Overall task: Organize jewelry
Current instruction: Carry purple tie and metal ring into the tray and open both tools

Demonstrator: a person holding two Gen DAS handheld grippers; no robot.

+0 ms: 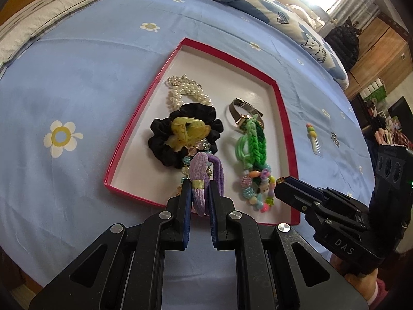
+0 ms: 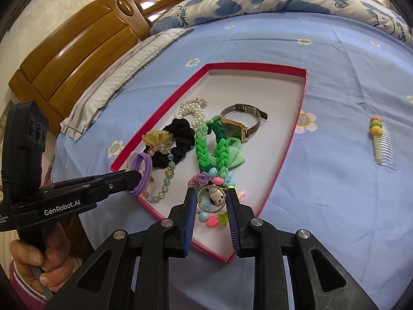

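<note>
A red-rimmed tray (image 1: 144,95) (image 2: 160,118) lies on the blue bedspread. It holds a pearl string (image 1: 184,87), a black scrunchie (image 1: 165,142) with a yellow clip (image 1: 188,130), a watch (image 1: 242,111) (image 2: 240,126), green braided bands (image 1: 254,142) (image 2: 206,144) and bead bracelets (image 1: 258,191). My left gripper (image 1: 198,188) (image 2: 134,175) is shut on purple hair ties (image 1: 198,178) (image 2: 142,170) over the tray's near edge. My right gripper (image 2: 211,196) (image 1: 280,180) is shut on a gold ring (image 2: 211,198) above the beads.
A small comb with coloured balls (image 1: 313,139) (image 2: 379,142) and a dark sparkly trinket (image 1: 334,138) lie on the bedspread right of the tray. Pillows (image 2: 258,0) and a wooden headboard (image 2: 77,41) stand at the back. A folded grey blanket (image 2: 124,64) lies left.
</note>
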